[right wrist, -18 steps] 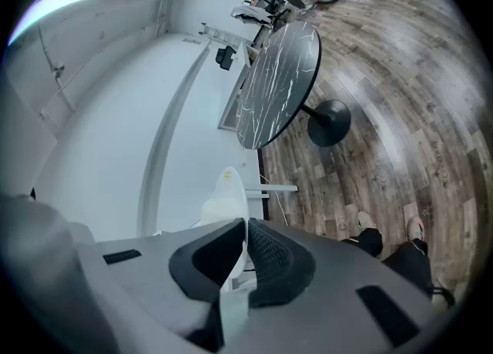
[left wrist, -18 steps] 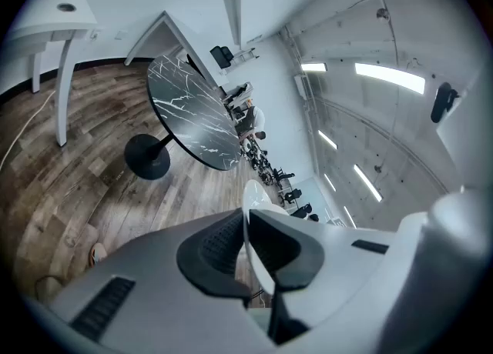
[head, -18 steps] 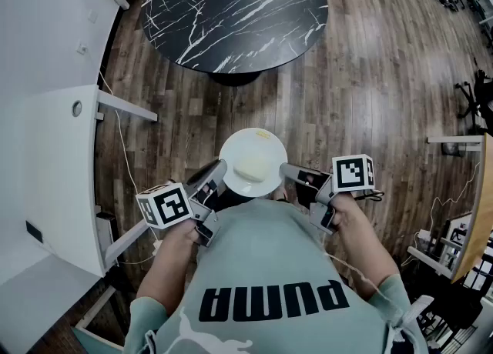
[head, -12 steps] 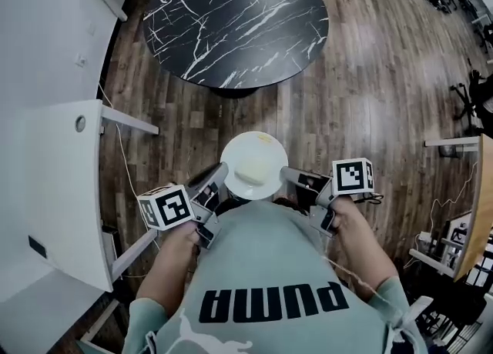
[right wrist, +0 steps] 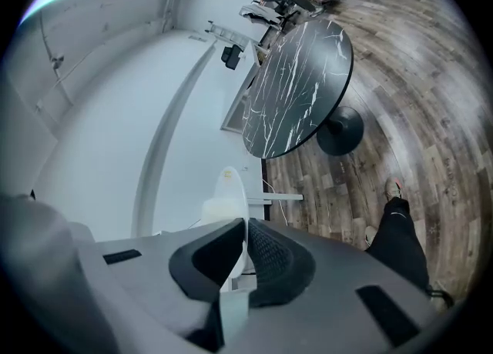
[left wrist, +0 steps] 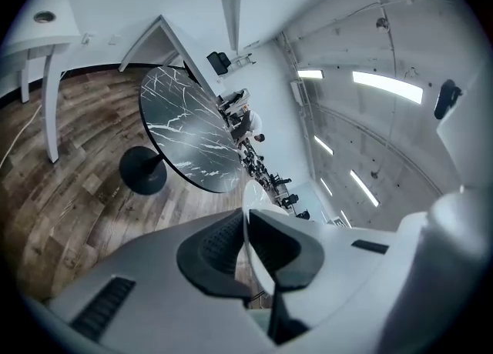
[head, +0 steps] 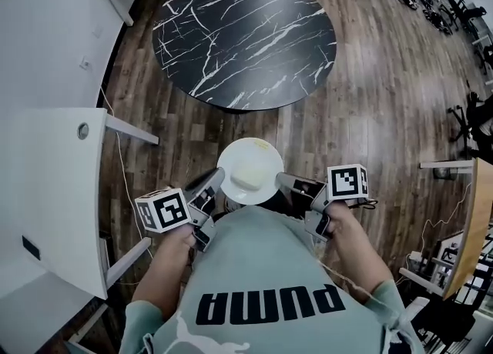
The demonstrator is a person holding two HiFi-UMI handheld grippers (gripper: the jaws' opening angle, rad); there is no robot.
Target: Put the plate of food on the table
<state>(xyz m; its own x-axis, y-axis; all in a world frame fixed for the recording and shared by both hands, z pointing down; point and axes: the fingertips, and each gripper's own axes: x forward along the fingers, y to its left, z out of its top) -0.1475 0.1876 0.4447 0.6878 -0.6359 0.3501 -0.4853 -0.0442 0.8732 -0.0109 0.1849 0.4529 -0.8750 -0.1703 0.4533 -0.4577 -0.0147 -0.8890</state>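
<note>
The head camera is carried high and aimed steeply down, so the floor [head: 370, 98] and the round worktop [head: 246, 33] are seen from above. A camera is mounted close behind the left claw [head: 216, 178] and the right claw [head: 282, 181] — each rolled sideways (floor at one edge) and faced forward. The worktop and the plate [head: 250, 170] rim are shared by all three.

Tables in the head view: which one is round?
The black table with white veins, straight ahead beyond the plate. The white desk on the left has straight edges.
</note>
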